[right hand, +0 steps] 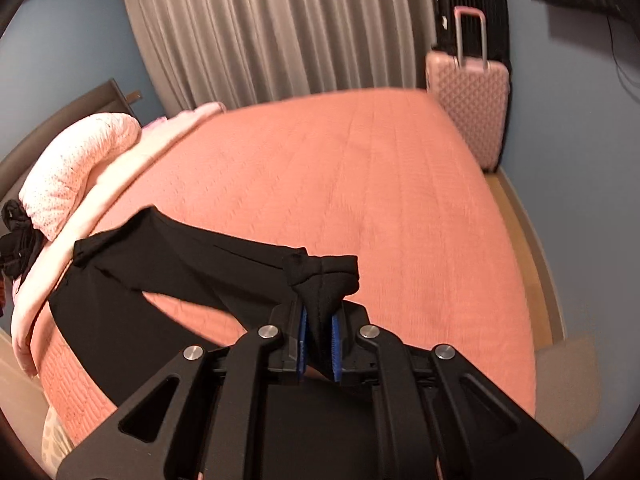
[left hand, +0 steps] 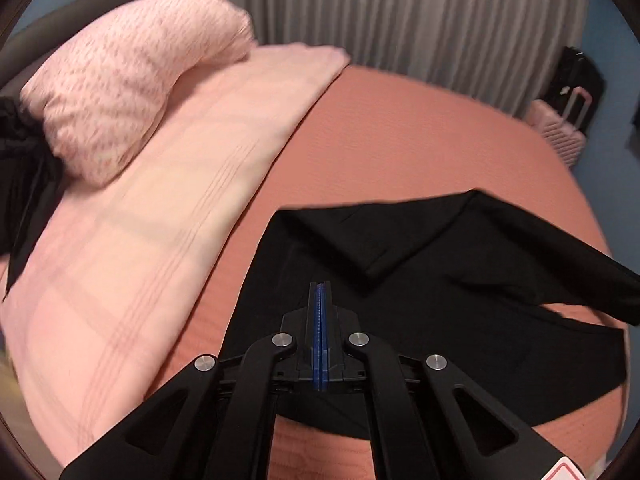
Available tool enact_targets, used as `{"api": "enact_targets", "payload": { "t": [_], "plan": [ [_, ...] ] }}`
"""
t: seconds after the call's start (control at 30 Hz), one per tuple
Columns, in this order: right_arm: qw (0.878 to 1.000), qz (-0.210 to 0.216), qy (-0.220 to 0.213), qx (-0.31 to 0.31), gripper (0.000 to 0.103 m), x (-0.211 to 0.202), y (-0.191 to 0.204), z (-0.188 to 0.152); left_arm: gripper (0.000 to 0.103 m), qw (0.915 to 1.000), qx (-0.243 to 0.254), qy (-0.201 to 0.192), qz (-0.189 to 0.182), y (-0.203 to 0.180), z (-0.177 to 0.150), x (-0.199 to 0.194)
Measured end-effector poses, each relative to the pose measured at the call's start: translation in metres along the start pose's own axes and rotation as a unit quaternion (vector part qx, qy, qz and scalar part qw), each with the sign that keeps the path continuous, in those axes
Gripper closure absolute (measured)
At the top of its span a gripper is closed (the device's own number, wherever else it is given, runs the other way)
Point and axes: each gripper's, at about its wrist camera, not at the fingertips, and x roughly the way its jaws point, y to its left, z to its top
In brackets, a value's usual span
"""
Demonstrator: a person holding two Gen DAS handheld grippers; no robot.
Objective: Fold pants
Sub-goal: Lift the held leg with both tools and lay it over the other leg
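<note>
Black pants [left hand: 440, 280] lie partly folded on the salmon bedspread [left hand: 400, 132]. In the left wrist view my left gripper [left hand: 320, 292] is shut, its blue pads pressed together, hovering over the pants with nothing visibly between the pads. In the right wrist view my right gripper [right hand: 318, 320] is shut on a bunched end of the black pants [right hand: 192, 264] and holds it lifted; the cloth stretches left from it toward the pillow side, with a gap of bedspread [right hand: 360, 184] showing under the raised leg.
A pink pillow [left hand: 128, 80] sits on a folded pink blanket [left hand: 132, 248] at the left, with dark clothing [left hand: 24, 184] beside it. Grey curtains [right hand: 280, 28] hang behind the bed. A pink suitcase [right hand: 468, 104] and a black one stand at the far right corner.
</note>
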Motion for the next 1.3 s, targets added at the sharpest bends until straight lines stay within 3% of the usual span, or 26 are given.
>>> {"api": "enact_targets", "payload": {
  "t": [0.03, 0.07, 0.1, 0.23, 0.4, 0.43, 0.47, 0.53, 0.57, 0.7, 0.83, 0.97, 1.03, 1.17, 1.27, 1.3],
  "plan": [
    [1.0, 0.0, -0.001, 0.012, 0.095, 0.003, -0.002, -0.002, 0.097, 0.9999, -0.009, 0.01, -0.008, 0.0, 0.002, 0.016],
    [1.0, 0.0, -0.002, 0.023, 0.095, 0.005, -0.003, -0.003, 0.078, 0.999, -0.02, 0.033, -0.023, -0.004, 0.003, 0.037],
    [1.0, -0.003, -0.002, 0.026, 0.095, 0.007, -0.002, -0.003, 0.068, 0.9972, -0.037, 0.057, -0.032, -0.007, 0.004, 0.06],
    [1.0, -0.007, 0.004, 0.022, 0.095, 0.009, 0.003, 0.004, 0.064, 0.9817, -0.134, 0.089, -0.102, -0.009, 0.003, 0.122],
    [1.0, -0.023, 0.007, 0.02, 0.095, 0.012, 0.005, 0.009, 0.056, 0.9765, -0.16, 0.097, -0.107, -0.017, 0.018, 0.167],
    [0.999, -0.025, 0.007, 0.02, 0.095, 0.012, 0.005, 0.009, 0.056, 0.9758, -0.164, 0.102, -0.102, -0.02, 0.02, 0.175],
    [0.999, -0.028, 0.007, 0.022, 0.095, 0.014, 0.005, 0.01, 0.064, 0.9742, -0.172, 0.108, -0.098, -0.021, 0.022, 0.183],
    [0.999, -0.031, 0.007, 0.026, 0.095, 0.015, 0.005, 0.01, 0.092, 0.9676, -0.196, 0.117, -0.108, -0.018, 0.024, 0.194],
    [0.999, -0.032, 0.008, 0.026, 0.095, 0.016, 0.006, 0.01, 0.096, 0.9646, -0.207, 0.113, -0.118, -0.016, 0.027, 0.191],
    [0.999, -0.029, 0.004, 0.018, 0.095, 0.011, 0.009, 0.011, 0.099, 0.975, -0.156, 0.073, -0.14, -0.009, 0.044, 0.141],
    [1.0, -0.012, -0.007, -0.003, 0.095, -0.011, 0.017, 0.006, 0.098, 0.9813, -0.104, 0.054, -0.152, 0.006, 0.032, 0.063],
    [0.998, -0.01, 0.009, -0.058, 0.094, -0.034, 0.029, -0.019, 0.098, 0.985, -0.077, 0.072, -0.137, 0.032, -0.004, 0.004],
    [0.995, -0.019, 0.029, -0.089, 0.094, -0.037, 0.031, -0.041, 0.098, 0.9873, -0.066, 0.093, -0.11, 0.05, -0.032, -0.008],
    [0.992, -0.05, 0.084, -0.084, 0.091, -0.013, 0.01, -0.085, 0.095, 0.9837, -0.044, 0.172, -0.032, 0.079, -0.078, 0.027],
    [0.987, -0.091, 0.125, -0.042, 0.083, 0.007, -0.016, -0.113, 0.095, 0.982, -0.044, 0.183, 0.011, 0.083, -0.094, 0.062],
    [0.986, -0.106, 0.128, -0.032, 0.069, 0.006, -0.021, -0.118, 0.095, 0.9831, -0.047, 0.176, 0.016, 0.081, -0.093, 0.065]
  ]
}}
